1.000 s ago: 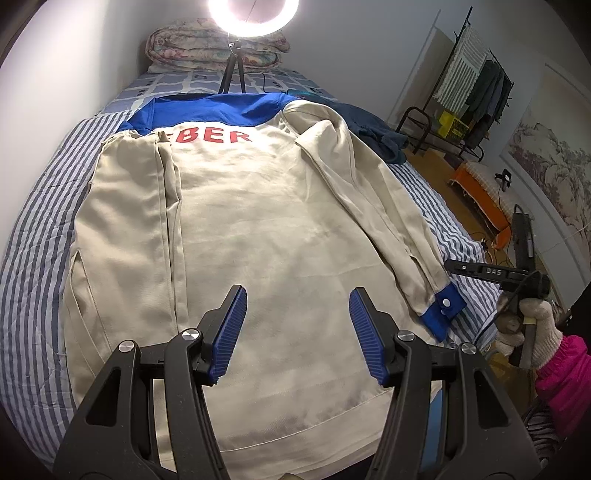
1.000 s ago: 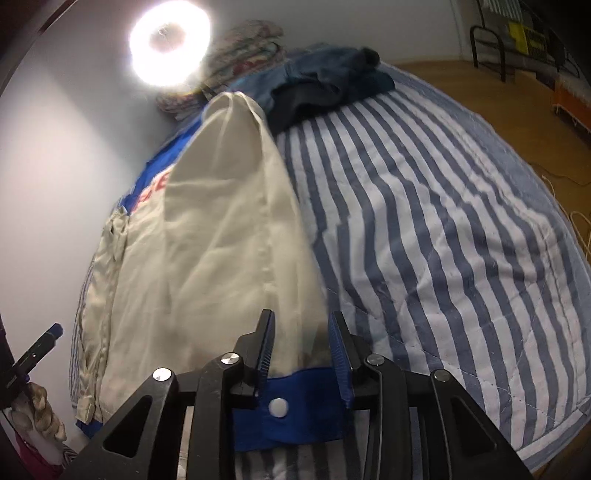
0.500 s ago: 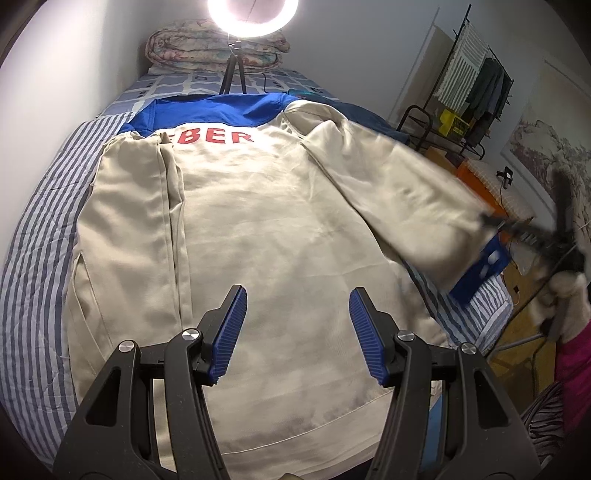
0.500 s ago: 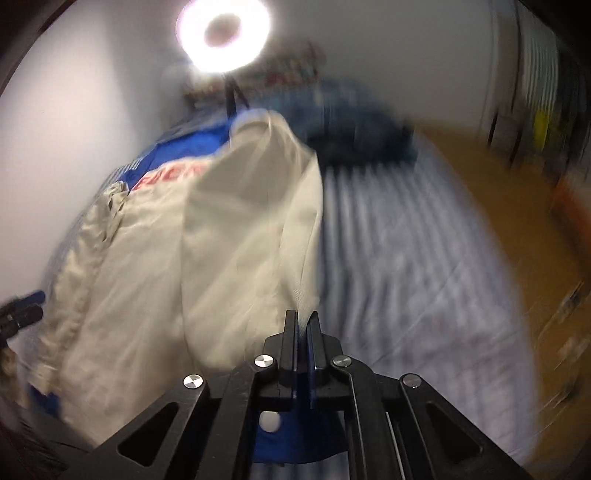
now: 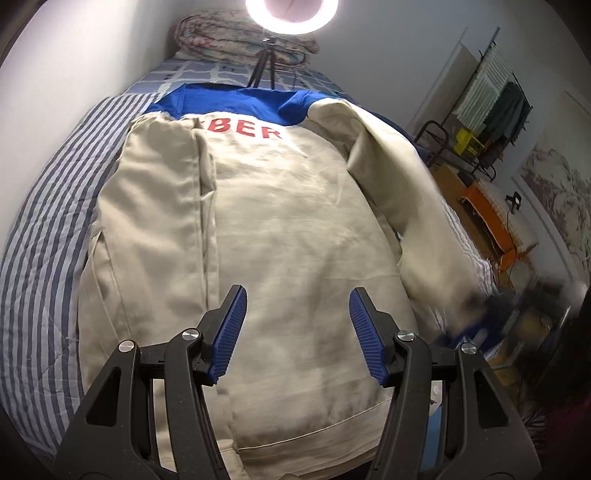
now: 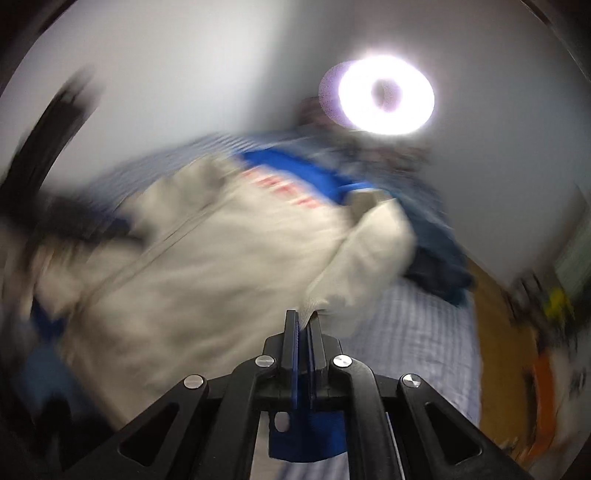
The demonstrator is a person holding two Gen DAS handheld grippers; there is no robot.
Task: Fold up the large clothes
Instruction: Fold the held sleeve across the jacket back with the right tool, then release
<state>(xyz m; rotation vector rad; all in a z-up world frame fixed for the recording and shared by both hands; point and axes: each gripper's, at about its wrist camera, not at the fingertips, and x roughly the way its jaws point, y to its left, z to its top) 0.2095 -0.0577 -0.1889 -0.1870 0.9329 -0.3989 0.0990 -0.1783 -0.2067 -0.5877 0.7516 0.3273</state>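
Observation:
A cream jacket with a blue yoke and red letters lies back-up on the striped bed. Its left sleeve is folded over the body. My left gripper is open and empty, hovering above the jacket's lower back. My right gripper is shut on the right sleeve at its blue cuff and holds it lifted off the bed. In the left wrist view the raised sleeve hangs at the right, blurred at its lower end. The right wrist view is blurred by motion.
A ring light on a tripod stands at the bed's head, by a rolled quilt. Dark blue clothes lie at the jacket's right. A clothes rack and an orange stool stand on the floor at right.
My right gripper has shut on the sleeve cuff, lifted it off the bed and swung it in toward the jacket body. The left gripper has stayed open in place.

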